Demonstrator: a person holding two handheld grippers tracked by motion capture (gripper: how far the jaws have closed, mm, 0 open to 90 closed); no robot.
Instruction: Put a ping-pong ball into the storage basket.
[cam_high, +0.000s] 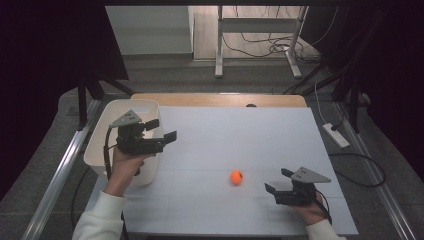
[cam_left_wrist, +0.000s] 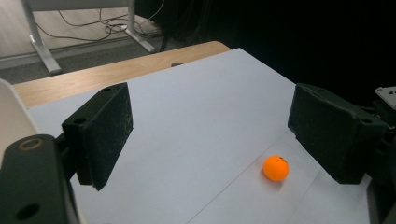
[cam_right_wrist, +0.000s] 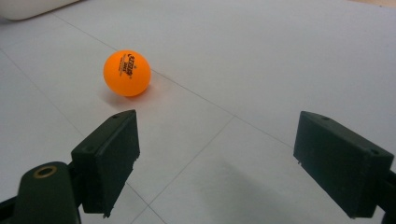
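Observation:
An orange ping-pong ball (cam_high: 236, 177) lies on the white sheet (cam_high: 240, 135), right of centre and toward the near side. My right gripper (cam_high: 278, 180) rests low on the sheet just right of the ball, open, with nothing between its jaws. In the right gripper view the ball (cam_right_wrist: 127, 73) sits ahead and left of the open right gripper (cam_right_wrist: 224, 158). My left gripper (cam_high: 162, 130) is held above the right rim of a white bin (cam_high: 100, 140), open and empty. The left gripper view looks past the spread jaws of the left gripper (cam_left_wrist: 215, 135) to the ball (cam_left_wrist: 275, 168) farther off.
The wooden table edge (cam_high: 215, 99) shows beyond the sheet. On the floor lie a power strip (cam_high: 336, 135) at the right and cables near a desk frame (cam_high: 260, 45) at the back. The bin's pale wall (cam_left_wrist: 9, 116) sits at the left gripper view's left edge.

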